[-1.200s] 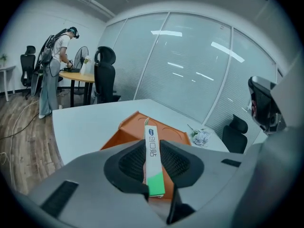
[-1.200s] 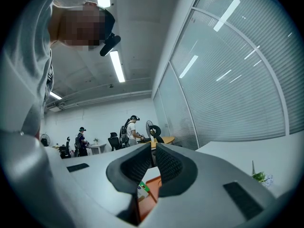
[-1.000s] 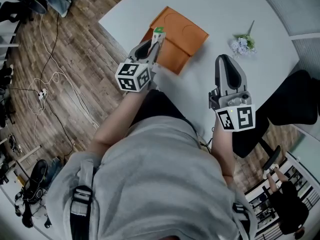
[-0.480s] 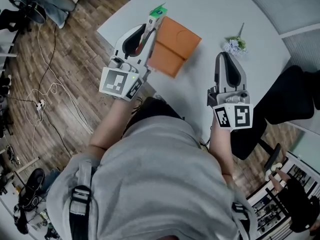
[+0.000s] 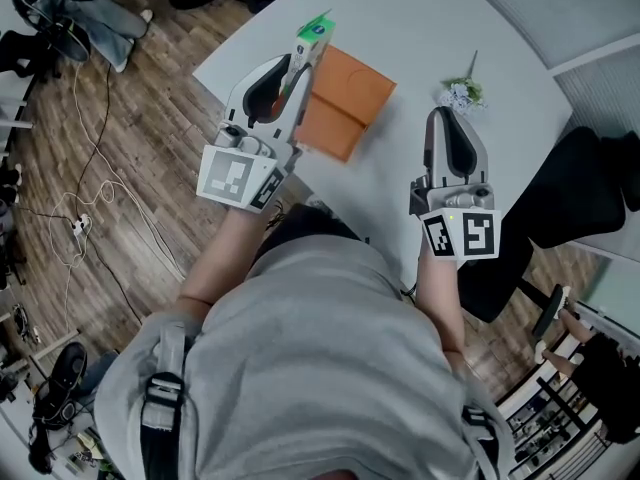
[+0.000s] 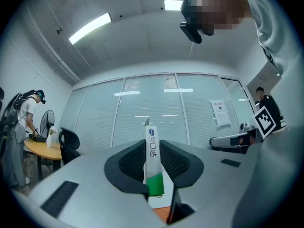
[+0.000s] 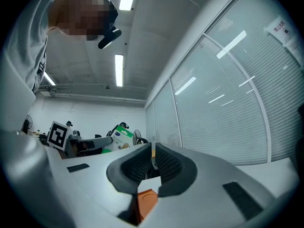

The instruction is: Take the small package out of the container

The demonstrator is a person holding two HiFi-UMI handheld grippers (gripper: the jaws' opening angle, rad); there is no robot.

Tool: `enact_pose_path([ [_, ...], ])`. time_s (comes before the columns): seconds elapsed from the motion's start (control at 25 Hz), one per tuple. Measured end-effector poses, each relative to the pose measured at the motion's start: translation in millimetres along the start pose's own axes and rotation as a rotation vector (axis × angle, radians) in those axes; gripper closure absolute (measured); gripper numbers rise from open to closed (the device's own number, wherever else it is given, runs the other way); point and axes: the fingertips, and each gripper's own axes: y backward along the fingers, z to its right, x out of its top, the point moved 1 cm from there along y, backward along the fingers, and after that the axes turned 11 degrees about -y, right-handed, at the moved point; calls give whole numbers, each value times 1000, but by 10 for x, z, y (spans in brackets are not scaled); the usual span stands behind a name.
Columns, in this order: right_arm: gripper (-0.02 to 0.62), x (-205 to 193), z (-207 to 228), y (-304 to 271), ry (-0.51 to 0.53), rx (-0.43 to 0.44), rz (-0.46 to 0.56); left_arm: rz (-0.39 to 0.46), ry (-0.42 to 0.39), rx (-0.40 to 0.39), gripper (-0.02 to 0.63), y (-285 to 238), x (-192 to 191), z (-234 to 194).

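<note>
A small white and green package (image 5: 315, 31) sticks out of my left gripper (image 5: 303, 60), which is shut on it and holds it in the air above the left edge of the flat orange container (image 5: 345, 103). In the left gripper view the package (image 6: 153, 165) stands upright between the pads, and a corner of the container (image 6: 161, 214) shows below. My right gripper (image 5: 446, 120) hovers over the white table (image 5: 500, 38) to the right of the container, jaws together with nothing in them. The right gripper view shows that gripper (image 7: 153, 161) and the package (image 7: 118, 139) off to its left.
A small flower sprig (image 5: 460, 92) lies on the table just beyond the right gripper. A black chair (image 5: 590, 198) stands at the table's right edge. White cables (image 5: 100, 178) trail over the wooden floor to the left. A person sits at the lower right.
My left gripper has lifted the package up and leftwards off the orange container. The right gripper has barely moved.
</note>
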Motion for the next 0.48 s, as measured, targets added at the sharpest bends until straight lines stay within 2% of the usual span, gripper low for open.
enact_pose_path([
  [0.48, 535, 24, -29, 2, 9, -31, 7, 10, 15, -3, 499, 45, 32, -16],
])
